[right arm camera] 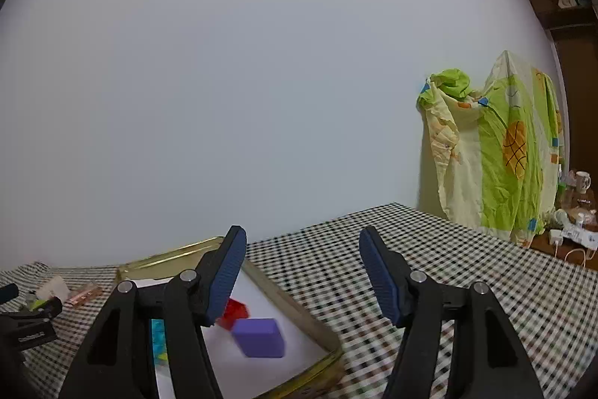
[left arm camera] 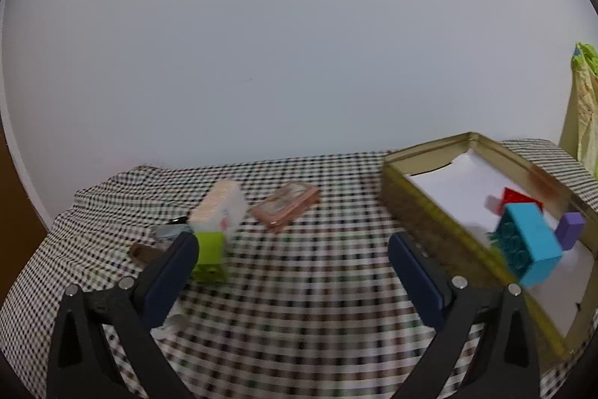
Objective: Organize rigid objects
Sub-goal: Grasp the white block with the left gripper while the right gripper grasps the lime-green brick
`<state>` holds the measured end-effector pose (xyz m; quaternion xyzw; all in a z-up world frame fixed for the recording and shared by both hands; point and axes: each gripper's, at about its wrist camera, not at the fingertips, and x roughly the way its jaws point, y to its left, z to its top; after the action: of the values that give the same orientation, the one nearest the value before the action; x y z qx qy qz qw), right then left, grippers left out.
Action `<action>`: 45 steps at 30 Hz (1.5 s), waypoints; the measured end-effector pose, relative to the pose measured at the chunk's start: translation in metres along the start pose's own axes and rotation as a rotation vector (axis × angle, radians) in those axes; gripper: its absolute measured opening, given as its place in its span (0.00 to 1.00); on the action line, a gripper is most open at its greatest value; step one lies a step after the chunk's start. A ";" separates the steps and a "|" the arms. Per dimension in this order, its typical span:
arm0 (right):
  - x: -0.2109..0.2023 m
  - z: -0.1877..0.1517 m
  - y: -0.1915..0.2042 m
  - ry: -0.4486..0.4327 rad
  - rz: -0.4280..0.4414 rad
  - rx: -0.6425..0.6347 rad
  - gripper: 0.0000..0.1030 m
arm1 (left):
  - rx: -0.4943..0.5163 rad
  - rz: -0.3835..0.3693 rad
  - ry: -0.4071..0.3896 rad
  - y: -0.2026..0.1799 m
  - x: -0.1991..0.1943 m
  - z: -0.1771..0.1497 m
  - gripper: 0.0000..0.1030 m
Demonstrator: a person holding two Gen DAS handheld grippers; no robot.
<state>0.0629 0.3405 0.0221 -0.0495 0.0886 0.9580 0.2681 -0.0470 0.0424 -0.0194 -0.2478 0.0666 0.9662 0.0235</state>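
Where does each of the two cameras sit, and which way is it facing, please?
Left wrist: on the left gripper, looking along its open fingers over the checked cloth at the green block, with the tin to the right.
Right wrist: on the right gripper, open, facing the wall above the tin and purple block.
Shared: tin, cloth, purple block.
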 end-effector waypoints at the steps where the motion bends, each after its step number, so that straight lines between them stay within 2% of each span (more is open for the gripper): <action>1: -0.003 -0.001 0.003 -0.001 0.001 0.008 0.63 | -0.005 0.006 0.009 0.006 0.002 0.000 1.00; 12: -0.019 -0.014 0.065 0.027 0.122 0.000 0.63 | -0.069 0.071 0.080 0.067 0.015 -0.009 1.00; 15: -0.022 -0.018 0.088 0.035 0.167 -0.015 0.63 | -0.086 0.083 0.124 0.083 0.021 -0.012 0.99; 21: -0.026 -0.026 0.131 0.055 0.250 -0.050 0.63 | -0.149 0.051 0.252 0.115 0.041 -0.023 0.95; 28: -0.020 -0.039 0.192 0.132 0.353 -0.089 0.63 | -0.196 0.000 0.406 0.145 0.066 -0.038 0.94; 30: -0.017 -0.041 0.204 0.150 0.377 -0.098 0.63 | -0.193 -0.015 0.428 0.151 0.069 -0.041 0.94; 37: 0.000 -0.048 0.243 0.228 0.426 -0.139 0.63 | -0.132 -0.047 0.430 0.174 0.065 -0.045 0.94; 40: 0.008 -0.053 0.262 0.282 0.454 -0.164 0.63 | -0.121 -0.064 0.423 0.178 0.065 -0.046 0.87; 42: 0.006 -0.061 0.279 0.333 0.482 -0.186 0.63 | -0.106 -0.084 0.411 0.177 0.063 -0.045 0.78; 45: 0.015 -0.072 0.301 0.423 0.537 -0.192 0.63 | -0.083 -0.112 0.393 0.173 0.060 -0.041 0.49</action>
<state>-0.1041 0.0810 -0.0080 -0.2469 0.0615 0.9668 -0.0233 -0.0935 -0.1343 -0.0637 -0.4357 0.0162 0.8984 0.0534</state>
